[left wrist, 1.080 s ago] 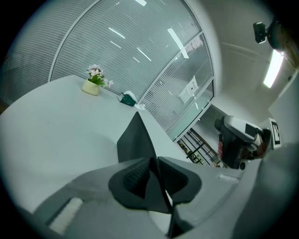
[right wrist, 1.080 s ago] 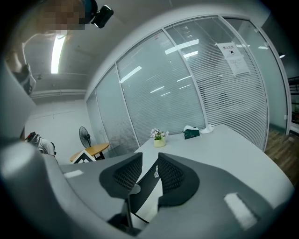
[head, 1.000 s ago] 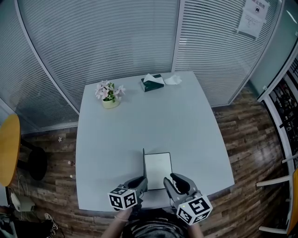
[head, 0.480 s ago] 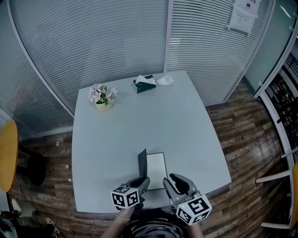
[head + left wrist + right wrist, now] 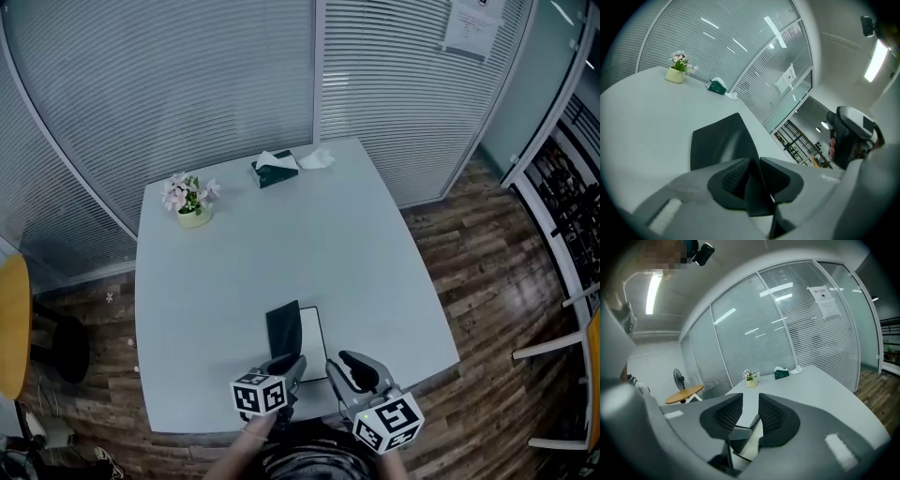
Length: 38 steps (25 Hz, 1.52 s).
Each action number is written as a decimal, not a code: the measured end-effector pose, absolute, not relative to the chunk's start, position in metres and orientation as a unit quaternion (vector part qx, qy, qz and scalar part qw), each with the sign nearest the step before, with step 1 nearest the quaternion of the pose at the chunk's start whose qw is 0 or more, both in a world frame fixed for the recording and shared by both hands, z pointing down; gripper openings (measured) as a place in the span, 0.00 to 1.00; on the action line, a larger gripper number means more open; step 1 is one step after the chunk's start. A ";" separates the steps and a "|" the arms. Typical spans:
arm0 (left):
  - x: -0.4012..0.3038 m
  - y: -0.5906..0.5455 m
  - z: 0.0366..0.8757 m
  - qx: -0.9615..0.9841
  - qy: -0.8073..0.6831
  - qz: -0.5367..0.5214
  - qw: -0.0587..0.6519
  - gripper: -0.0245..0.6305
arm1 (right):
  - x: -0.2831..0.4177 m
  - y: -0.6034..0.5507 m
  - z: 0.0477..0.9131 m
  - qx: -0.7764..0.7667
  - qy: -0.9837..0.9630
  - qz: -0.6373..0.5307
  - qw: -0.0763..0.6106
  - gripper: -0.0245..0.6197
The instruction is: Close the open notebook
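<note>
No writing can be read. A paper notice (image 5: 469,28) hangs on the glass wall, far ahead of the right claw (image 5: 339,361) and off to its right, but its print is too small. The marker cube (image 5: 389,422) behind that claw carries black-and-white square codes, not letters.

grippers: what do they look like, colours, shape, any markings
The left gripper and right gripper match: grey moulded plastic with curved jaws lined with dark ribbed pads. Each carries a cube faced with black-and-white square markers. No cables show.
</note>
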<state>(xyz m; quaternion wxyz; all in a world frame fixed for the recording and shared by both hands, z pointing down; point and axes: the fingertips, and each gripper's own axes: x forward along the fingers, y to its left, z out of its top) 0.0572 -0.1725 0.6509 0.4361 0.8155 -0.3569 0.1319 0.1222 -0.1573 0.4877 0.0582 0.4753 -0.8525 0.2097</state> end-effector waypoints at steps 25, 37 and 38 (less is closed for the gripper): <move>0.108 -0.176 0.715 0.774 -0.376 0.198 0.469 0.22 | 0.159 -0.148 0.500 0.514 -0.826 0.224 0.064 0.20; 0.120 -0.171 0.734 0.783 -0.366 0.231 0.447 0.25 | 0.160 -0.146 0.503 0.521 -0.820 0.226 0.067 0.20; 0.121 -0.171 0.734 0.784 -0.363 0.231 0.448 0.25 | 0.161 -0.146 0.503 0.522 -0.820 0.227 0.067 0.20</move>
